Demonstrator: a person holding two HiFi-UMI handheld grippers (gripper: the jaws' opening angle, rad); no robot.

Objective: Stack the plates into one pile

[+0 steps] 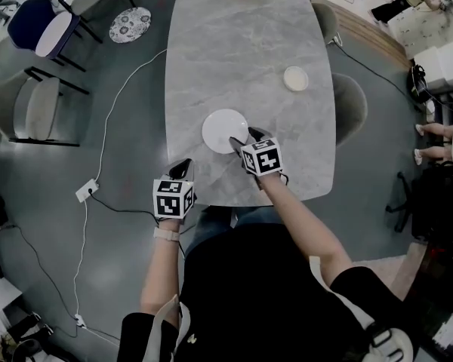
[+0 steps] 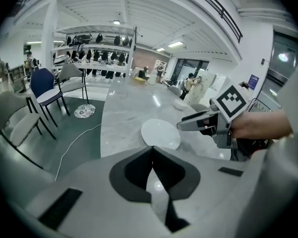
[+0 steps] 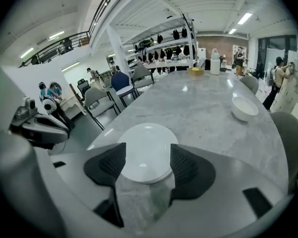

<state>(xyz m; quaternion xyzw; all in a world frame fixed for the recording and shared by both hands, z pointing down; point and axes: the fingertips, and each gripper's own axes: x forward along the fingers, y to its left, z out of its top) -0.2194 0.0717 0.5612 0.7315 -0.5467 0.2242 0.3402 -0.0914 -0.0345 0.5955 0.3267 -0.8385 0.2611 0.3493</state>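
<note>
The big white plate (image 1: 225, 130) lies flat on the grey counter (image 1: 211, 51), close to the edge where the person stands. That looks like the spot chosen for the pile, within easy reach of both arms. Whether it is a single plate or several already stacked, I can't tell from here.

The right hand-held gripper (image 1: 244, 139) hangs just over the near rim of that plate, pointing steeply down. Its jaws stand well apart and grip nothing. In the right gripper view the plate shows through the gap between them, resting on the counter with neither pad pressing on it. To my eye that is a released grip, held above the plate rather than on it.

The left hand-held gripper (image 1: 183, 166) is off to the left of the plate, at the counter's near edge and apart from it. Its jaws are clenched together with nothing between them. It seems to be kept out of the right one's way, with no part in the job just now.

Further up the counter, well apart from the plate and nearer the right edge, sits a smaller white dish (image 1: 295, 78), deep like a bowl. If it counts among the things to be stacked, it is not yet on the pile, and fetching it would mean a long reach forward.
</note>
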